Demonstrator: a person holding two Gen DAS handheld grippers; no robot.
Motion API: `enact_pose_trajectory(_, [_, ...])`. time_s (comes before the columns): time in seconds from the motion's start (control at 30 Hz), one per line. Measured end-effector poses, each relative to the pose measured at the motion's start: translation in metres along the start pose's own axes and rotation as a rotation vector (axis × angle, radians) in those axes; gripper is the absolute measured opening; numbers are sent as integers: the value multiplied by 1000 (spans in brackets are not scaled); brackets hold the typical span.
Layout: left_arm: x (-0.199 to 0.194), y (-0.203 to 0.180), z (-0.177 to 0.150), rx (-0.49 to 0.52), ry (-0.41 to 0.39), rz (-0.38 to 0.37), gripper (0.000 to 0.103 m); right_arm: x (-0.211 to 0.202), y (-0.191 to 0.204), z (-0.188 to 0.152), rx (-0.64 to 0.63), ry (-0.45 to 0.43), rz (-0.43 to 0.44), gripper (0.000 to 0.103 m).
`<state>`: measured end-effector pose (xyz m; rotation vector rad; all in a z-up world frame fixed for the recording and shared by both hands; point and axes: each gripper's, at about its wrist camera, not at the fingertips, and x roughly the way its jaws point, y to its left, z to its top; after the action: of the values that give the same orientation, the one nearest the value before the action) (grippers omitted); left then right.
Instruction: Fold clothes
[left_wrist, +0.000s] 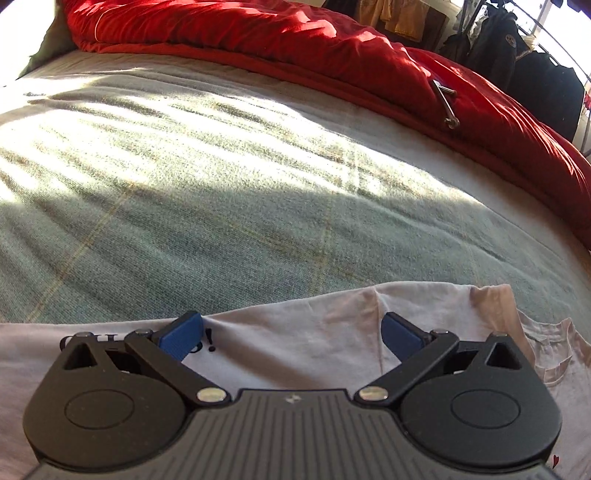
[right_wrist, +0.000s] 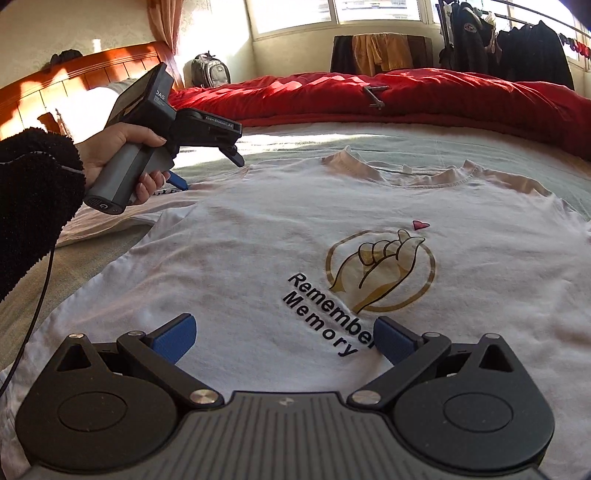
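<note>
A white T-shirt (right_wrist: 258, 240) lies flat and face up on the bed, collar at the far side, printed with a gold hand logo (right_wrist: 380, 269) and the words "Remember Memory". Over its lower chest, my right gripper (right_wrist: 284, 338) hovers open, blue pads wide apart and holding nothing. A hand holds my left gripper (right_wrist: 207, 170) open at the shirt's left shoulder. In the left wrist view that gripper (left_wrist: 291, 338) is open over a white cloth (left_wrist: 277, 354) with black lettering, the T-shirt's collar (left_wrist: 550, 339) to its right.
A green blanket (left_wrist: 221, 206) covers the bed. A bunched red duvet (right_wrist: 406, 96) with a metal tool (right_wrist: 375, 96) on it runs along the far edge. Beyond are a wooden headboard (right_wrist: 74, 77), a backpack (right_wrist: 210, 72) and a rack of dark clothes (right_wrist: 517, 44).
</note>
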<state>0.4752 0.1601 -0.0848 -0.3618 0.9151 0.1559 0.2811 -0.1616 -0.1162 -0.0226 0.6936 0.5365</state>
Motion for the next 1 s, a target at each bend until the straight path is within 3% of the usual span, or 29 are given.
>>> enact_pose_trajectory(0.1, [-18,-7,-7,34,-3,-93,102,0,0,0,-4,1,-1,103])
enact_pose_trajectory(0.23, [-46,-3,-28,81,-11,-109,102,-2,-1,0,7,3,7,103])
enact_pose_trajectory(0.53, [-77,39,-95,22,69,-213,102,-1,6,-3,-35,10,-23,103])
enact_pose_trajectory(0.63, [-92,44,-96,5,73,-217,102,-1,5,-5,-32,6,-19,103])
enact_pose_trajectory(0.77, [-101,40,-81,-13,16,-240,102,0,6,-6,-41,8,-26,103])
enact_pose_trajectory(1.0, [-77,30,-84,-16,59,-223,102,1,7,-6,-47,11,-31,103])
